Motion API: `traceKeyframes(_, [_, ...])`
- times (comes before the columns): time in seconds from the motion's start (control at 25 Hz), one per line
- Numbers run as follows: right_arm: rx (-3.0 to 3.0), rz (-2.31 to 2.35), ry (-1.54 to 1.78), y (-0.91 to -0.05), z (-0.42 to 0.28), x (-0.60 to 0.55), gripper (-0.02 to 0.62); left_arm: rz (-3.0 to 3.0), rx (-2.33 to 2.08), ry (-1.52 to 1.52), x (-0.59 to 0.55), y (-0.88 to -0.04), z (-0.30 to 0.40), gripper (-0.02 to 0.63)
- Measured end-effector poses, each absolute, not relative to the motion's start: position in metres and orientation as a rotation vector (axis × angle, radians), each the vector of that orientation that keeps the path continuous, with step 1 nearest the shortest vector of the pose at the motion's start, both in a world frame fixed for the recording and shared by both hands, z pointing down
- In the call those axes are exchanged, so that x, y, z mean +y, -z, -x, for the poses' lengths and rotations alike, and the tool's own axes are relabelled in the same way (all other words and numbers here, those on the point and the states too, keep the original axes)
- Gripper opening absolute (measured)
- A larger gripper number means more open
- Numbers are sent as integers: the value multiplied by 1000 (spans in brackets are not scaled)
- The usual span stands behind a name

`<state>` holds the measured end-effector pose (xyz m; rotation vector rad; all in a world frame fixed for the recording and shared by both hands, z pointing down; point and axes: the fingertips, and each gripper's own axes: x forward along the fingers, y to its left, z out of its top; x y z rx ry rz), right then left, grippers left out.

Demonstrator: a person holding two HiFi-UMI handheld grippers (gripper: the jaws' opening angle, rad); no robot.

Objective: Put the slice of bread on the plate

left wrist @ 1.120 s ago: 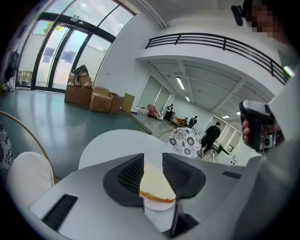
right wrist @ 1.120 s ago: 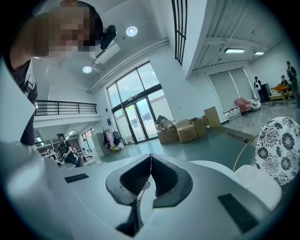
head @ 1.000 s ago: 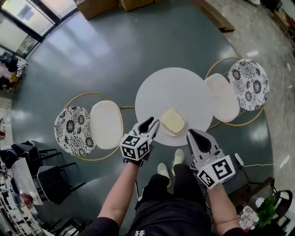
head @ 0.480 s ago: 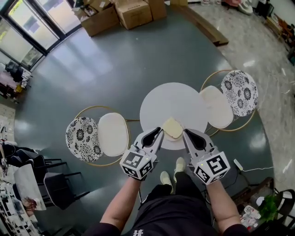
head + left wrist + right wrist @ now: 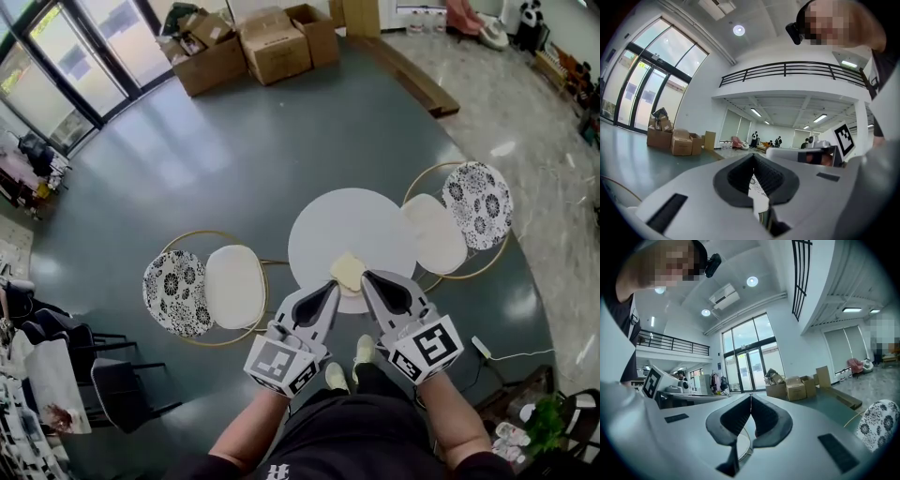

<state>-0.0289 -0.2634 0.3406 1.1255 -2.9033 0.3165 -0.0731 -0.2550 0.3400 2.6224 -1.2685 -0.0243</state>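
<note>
A pale slice of bread (image 5: 347, 270) lies on a white plate (image 5: 334, 285) at the near edge of the round white table (image 5: 352, 225). Both grippers are held level, high above the floor and close to me, nearer than the table. My left gripper (image 5: 324, 291) (image 5: 753, 158) is shut, its jaws meeting at the tips with nothing between them. My right gripper (image 5: 371, 281) (image 5: 751, 397) is also shut and empty. Their tips overlap the near rim of the table and hide part of the plate in the head view.
A chair with a white seat and patterned back stands on each side of the table: left chair (image 5: 202, 289), right chair (image 5: 459, 217) (image 5: 879, 423). Cardboard boxes (image 5: 253, 42) (image 5: 670, 138) sit at the far wall by glass doors. My shoes (image 5: 364, 349) show below.
Both grippers have risen away from the table and come closer to the head camera. The left jaws have closed empty. The table and bread now look smaller and farther away.
</note>
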Motion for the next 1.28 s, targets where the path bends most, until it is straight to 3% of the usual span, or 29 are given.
traceKeyframes(1.28, [-2903,-1092,-174,-305,47,-257,5,-2604,-1357,115,-256,-307,78,6])
